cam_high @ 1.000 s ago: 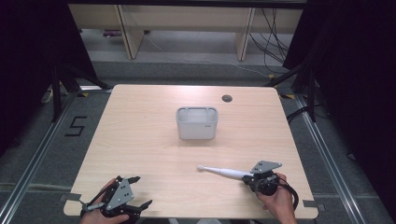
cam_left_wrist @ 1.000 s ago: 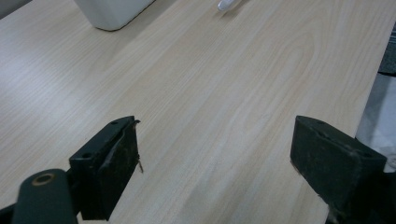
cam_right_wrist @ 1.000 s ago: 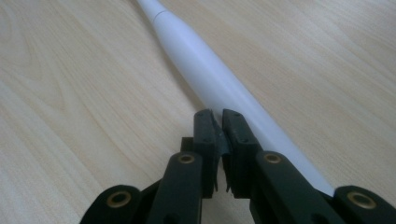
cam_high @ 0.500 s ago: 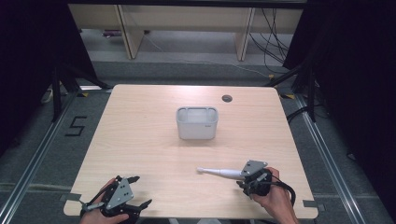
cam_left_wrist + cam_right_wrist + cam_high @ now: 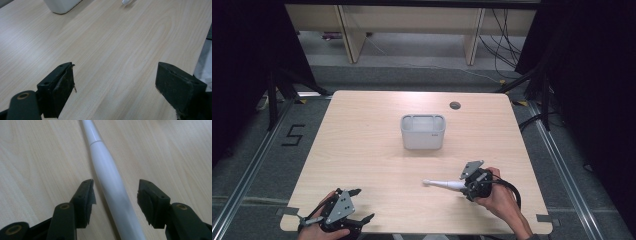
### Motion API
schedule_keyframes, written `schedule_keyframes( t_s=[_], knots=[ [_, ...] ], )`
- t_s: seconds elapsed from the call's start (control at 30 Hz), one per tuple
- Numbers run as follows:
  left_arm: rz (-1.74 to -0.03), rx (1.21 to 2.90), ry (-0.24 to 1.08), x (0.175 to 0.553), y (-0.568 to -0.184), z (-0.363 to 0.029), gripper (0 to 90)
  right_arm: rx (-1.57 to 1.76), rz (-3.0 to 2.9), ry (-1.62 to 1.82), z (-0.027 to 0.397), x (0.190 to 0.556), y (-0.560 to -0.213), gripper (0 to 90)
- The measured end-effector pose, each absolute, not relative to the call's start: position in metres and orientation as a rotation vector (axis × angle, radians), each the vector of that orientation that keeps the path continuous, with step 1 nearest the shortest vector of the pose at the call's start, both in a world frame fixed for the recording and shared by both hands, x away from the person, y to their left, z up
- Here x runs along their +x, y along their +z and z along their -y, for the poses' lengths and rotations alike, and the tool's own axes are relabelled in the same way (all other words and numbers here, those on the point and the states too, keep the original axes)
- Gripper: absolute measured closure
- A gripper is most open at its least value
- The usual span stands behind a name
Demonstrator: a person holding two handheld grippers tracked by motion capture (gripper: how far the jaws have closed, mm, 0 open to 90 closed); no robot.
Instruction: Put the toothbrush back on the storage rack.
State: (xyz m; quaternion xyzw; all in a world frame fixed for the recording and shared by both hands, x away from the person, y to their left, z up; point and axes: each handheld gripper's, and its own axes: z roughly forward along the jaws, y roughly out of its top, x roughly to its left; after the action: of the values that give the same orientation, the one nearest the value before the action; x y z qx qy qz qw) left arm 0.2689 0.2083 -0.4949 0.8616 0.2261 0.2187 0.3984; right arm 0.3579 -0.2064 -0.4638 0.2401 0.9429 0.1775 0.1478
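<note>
Right gripper jaws have just been opening, now spread either side of the white toothbrush handle, pads clear of it. It lies near-right on the table; centre before closing (left gripper spread, empty).

I see a long white stick, thick at one end and thin at the other. It lies flat on the wood surface.

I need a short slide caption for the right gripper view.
Right gripper, jaws just opening, straddles a white electric toothbrush lying on the table.
</note>
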Motion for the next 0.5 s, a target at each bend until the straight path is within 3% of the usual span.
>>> schedule_keyframes(
  t_s=[0.5],
  knots=[
    [-0.563, 2.199, 0.565, 0.269, -0.494, -0.210, 14.8, 0.643, -2.858, 0.420, 0.197, 0.383, -0.473, 49.2]
  ],
)
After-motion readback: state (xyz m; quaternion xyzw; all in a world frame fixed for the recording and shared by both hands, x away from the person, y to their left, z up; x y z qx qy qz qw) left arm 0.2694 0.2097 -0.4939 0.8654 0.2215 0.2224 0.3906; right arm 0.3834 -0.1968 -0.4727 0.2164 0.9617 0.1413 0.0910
